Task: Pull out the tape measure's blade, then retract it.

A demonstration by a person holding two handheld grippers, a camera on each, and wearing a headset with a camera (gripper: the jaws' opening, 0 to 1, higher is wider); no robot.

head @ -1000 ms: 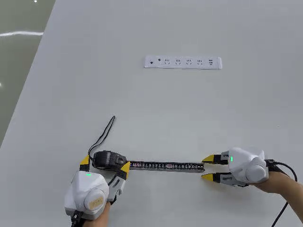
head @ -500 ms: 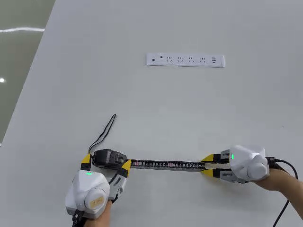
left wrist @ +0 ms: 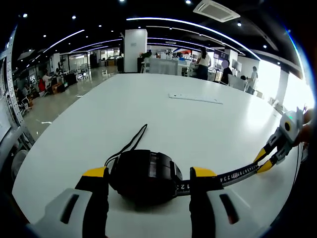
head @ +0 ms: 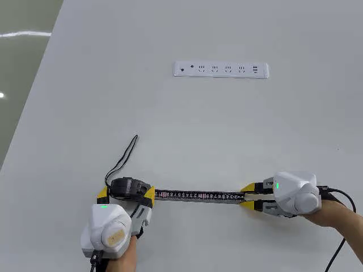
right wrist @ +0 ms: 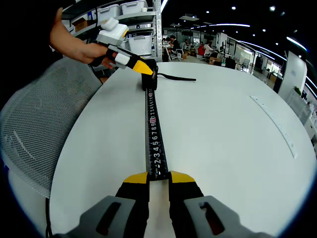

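Note:
A black tape measure lies on the white table, its case held between the yellow-tipped jaws of my left gripper, which is shut on it. The black blade with white numbers runs flat to the right along the table. My right gripper is shut on the blade's end; in the right gripper view the blade stretches away from the jaws to the case. A black wrist strap trails from the case toward the back.
A white power strip lies farther back on the table. The table's left edge drops to a grey floor. A black cable runs from the right gripper. In the right gripper view a mesh chair back stands at the left.
My right gripper has gone from open around the blade's end to shut on it. The blade stays pulled out; the left gripper holds the case still.

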